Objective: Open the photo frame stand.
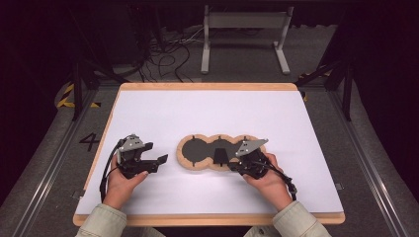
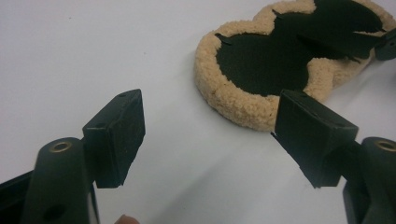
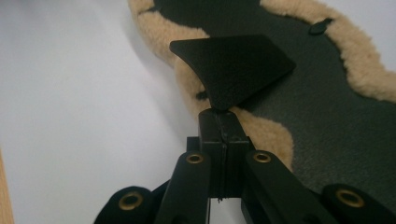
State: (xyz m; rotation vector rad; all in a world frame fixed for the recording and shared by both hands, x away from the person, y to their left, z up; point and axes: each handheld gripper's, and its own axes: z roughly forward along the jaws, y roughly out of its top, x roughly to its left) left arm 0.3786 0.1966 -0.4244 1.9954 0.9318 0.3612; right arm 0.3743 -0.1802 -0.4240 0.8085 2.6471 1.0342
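Table: we see a white table top with a light wooden edge (image 1: 207, 86), and both hands come in from its near side.

Pad: a flat three-lobed pad with a tan fleece border and a black middle (image 1: 193, 149) lies a little near of the table centre, its long side running left to right. In the left gripper view the same pad (image 2: 261, 70) is at the far right, and its fleece rim looks thick and curly.

Flap: a thin black flap with a wedge shape (image 3: 232, 67) stands above the black middle of the pad, and it gets narrow toward the jaws. In the high view this flap (image 1: 221, 155) is over the near edge of the middle lobe.

Right gripper: our right gripper (image 3: 219, 122) is at the near right part of the pad, with its jaws pressed together on the narrow end of the flap.

Left gripper: our left gripper (image 2: 208, 135) is left of the pad and apart from it, with the jaws spread wide and nothing between them. White table shows in the gap.

Hands: the left hand (image 1: 122, 182) and the right hand (image 1: 271, 180) each hold one tool near the front edge.
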